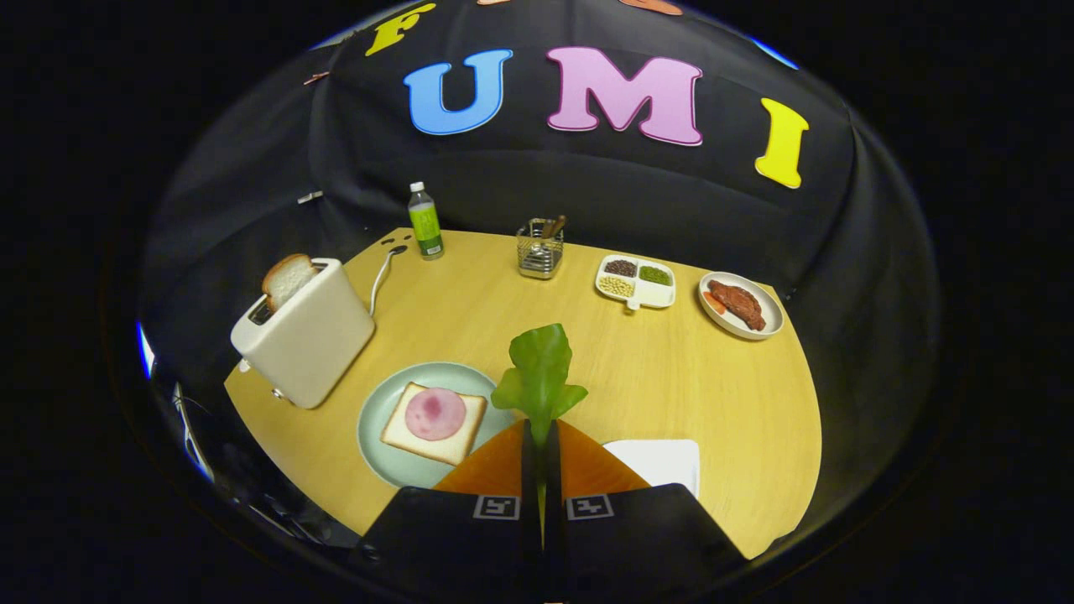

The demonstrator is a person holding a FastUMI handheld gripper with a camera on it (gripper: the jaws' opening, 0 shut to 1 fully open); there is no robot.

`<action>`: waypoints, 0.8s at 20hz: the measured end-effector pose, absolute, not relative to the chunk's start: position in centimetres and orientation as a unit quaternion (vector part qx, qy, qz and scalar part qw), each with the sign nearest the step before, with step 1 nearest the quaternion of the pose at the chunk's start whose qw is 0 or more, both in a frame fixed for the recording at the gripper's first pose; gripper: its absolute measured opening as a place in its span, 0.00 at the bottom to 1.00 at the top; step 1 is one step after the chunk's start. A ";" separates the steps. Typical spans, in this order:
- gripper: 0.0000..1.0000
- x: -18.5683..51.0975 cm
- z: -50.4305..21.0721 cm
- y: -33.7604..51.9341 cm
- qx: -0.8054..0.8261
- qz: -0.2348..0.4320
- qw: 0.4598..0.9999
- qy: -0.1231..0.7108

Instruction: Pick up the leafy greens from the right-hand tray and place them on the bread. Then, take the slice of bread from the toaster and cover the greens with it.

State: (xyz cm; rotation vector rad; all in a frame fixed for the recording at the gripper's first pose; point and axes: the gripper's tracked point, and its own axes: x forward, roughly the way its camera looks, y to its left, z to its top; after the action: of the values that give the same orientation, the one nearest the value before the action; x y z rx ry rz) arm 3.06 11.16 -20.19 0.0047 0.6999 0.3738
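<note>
My gripper (541, 438) is shut on the stem of the leafy greens (539, 376), which stick up and forward from between the fingers, held above the table. Just left of the fingers lies a pale green plate (379, 413) holding a slice of bread (453, 449) topped with a round pink slice of ham (435, 413). Farther left stands a white toaster (310, 340) with a slice of bread (287, 278) sticking out of its slot. A white tray (663, 460) lies just right of the fingers, partly hidden by them.
At the back of the wooden table (713, 394) stand a green-labelled bottle (425, 221), a metal utensil holder (539, 248), a divided dish of beans (635, 281) and a plate with meat (741, 304). The toaster's cord (382, 273) runs to the table's back edge.
</note>
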 end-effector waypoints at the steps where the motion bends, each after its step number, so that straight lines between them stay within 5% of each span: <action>1: 0.05 3.1 -19.9 12.4 0.004 0.190 0.922 0.338; 16: 0.08 2.9 -26.2 24.0 -0.113 0.292 0.873 0.374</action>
State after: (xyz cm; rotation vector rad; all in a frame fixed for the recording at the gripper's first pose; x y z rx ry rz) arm 2.85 24.05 -26.24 -0.2353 0.7811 0.6103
